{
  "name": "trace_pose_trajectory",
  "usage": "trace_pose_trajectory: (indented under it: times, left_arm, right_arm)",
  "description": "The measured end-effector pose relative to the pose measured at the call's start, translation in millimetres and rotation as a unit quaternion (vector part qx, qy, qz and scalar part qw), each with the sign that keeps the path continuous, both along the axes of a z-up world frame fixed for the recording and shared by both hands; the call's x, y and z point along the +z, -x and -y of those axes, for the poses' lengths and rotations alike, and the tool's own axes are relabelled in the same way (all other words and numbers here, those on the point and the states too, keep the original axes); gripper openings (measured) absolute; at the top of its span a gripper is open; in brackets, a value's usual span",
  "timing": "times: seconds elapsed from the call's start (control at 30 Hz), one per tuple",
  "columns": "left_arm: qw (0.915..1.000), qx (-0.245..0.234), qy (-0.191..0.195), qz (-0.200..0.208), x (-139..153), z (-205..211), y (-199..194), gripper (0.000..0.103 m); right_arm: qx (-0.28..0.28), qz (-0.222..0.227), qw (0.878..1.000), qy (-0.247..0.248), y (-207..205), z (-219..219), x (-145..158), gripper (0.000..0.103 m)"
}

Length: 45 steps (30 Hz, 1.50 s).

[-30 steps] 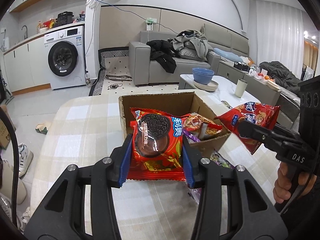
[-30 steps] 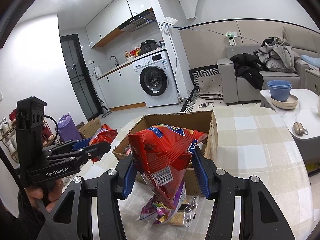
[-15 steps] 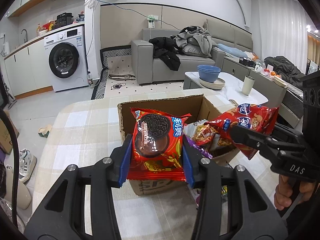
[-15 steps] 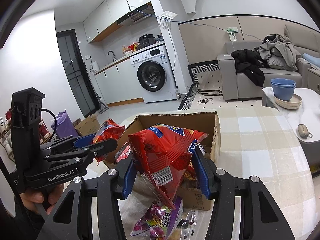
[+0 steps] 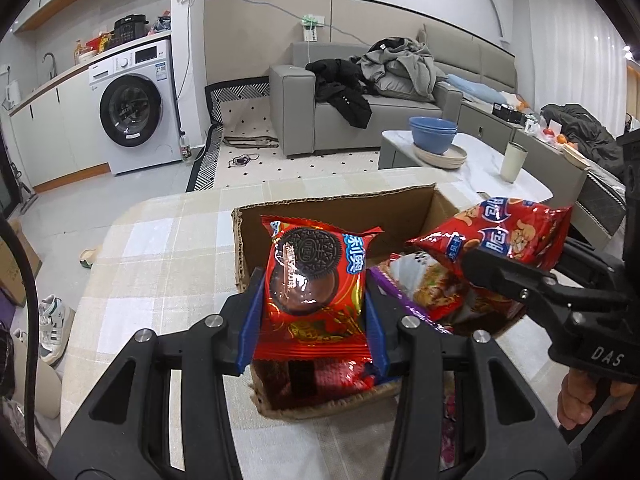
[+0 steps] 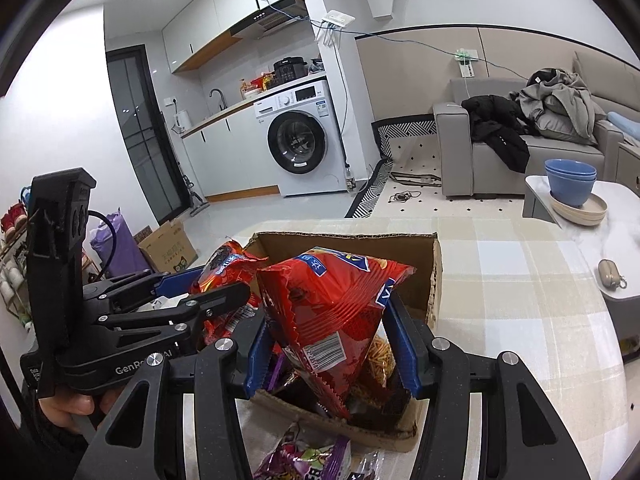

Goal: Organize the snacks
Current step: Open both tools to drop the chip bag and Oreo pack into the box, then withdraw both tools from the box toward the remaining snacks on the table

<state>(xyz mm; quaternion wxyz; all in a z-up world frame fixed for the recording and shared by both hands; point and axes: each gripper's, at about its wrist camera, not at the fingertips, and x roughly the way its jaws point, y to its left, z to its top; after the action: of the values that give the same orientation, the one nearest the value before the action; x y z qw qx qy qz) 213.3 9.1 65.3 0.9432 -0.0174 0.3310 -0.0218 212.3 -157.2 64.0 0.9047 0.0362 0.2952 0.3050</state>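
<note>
My left gripper [image 5: 314,322] is shut on a red Oreo cookie packet [image 5: 314,280], held upright over the near part of the open cardboard box [image 5: 340,216]. My right gripper [image 6: 330,346] is shut on a red chip bag [image 6: 332,312], which hangs tilted above the same cardboard box [image 6: 434,276]. Several snack packs lie inside the box. Seen from the left wrist, the right gripper [image 5: 516,276] holds its chip bag [image 5: 504,236] over the box's right side. The left gripper [image 6: 200,292] with its Oreo packet [image 6: 224,264] shows at left in the right wrist view.
A purple snack pack [image 6: 308,456] and other packets lie on the checked tablecloth [image 6: 512,280] just in front of the box. Beyond the table stand a side table with blue bowls [image 5: 434,134] and a cup [image 5: 514,160], a sofa and a washing machine [image 5: 136,108].
Both grippers have carried their packets forward, from in front of the box to over its opening. The box now looks closer and lower in both views.
</note>
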Motion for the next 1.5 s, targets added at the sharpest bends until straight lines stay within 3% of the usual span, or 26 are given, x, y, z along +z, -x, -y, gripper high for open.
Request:
trace_pose_trajectory:
  times: [0.37, 0.67, 0.73, 0.93, 0.97, 1.03, 1.13, 1.27, 1.5]
  left_arm:
    - [0.9997, -0.001, -0.022, -0.01, -15.7, 5.0, -31.9, 0.041]
    - [0.9996, -0.005, -0.024, -0.013, -20.2, 1.7, -33.3, 0.042]
    - [0.9996, -0.007, -0.024, -0.013, -19.3, 2.4, -31.3, 0.043]
    - [0.9994, -0.02, -0.019, -0.02, -18.0, 2.9, -22.2, 0.07]
    - [0.9993, -0.026, -0.015, -0.022, -16.3, 5.2, -16.8, 0.078]
    - [0.9992, -0.03, -0.013, -0.022, -12.5, 8.2, -7.3, 0.082]
    - [0.9991, -0.033, -0.005, -0.025, -10.7, 7.2, 8.0, 0.085]
    - [0.9989, -0.034, 0.011, -0.028, -9.2, 3.3, 30.5, 0.102]
    - [0.999, -0.032, 0.022, -0.025, -10.9, -2.0, 75.0, 0.102]
  right_arm:
    - [-0.001, -0.007, 0.999, 0.035, -19.0, -11.8, -6.4, 0.053]
    - [-0.004, -0.013, 0.999, 0.034, -15.9, -6.1, -9.8, 0.053]
    - [-0.008, -0.012, 0.999, 0.037, -11.8, -3.9, -7.0, 0.057]
    - [-0.02, -0.007, 0.999, 0.029, 4.5, 9.3, -0.2, 0.089]
    - [-0.022, -0.008, 0.999, 0.029, 7.9, 12.3, 1.0, 0.091]
    - [-0.028, -0.01, 0.999, 0.022, 13.9, 19.2, 2.6, 0.096]
    - [-0.03, -0.021, 0.999, 0.008, 24.9, 29.9, 3.3, 0.1]
    - [-0.022, -0.034, 0.999, 0.001, 39.8, 40.7, 3.4, 0.102]
    - [-0.011, -0.049, 0.999, 0.006, 67.3, 53.2, -2.9, 0.102]
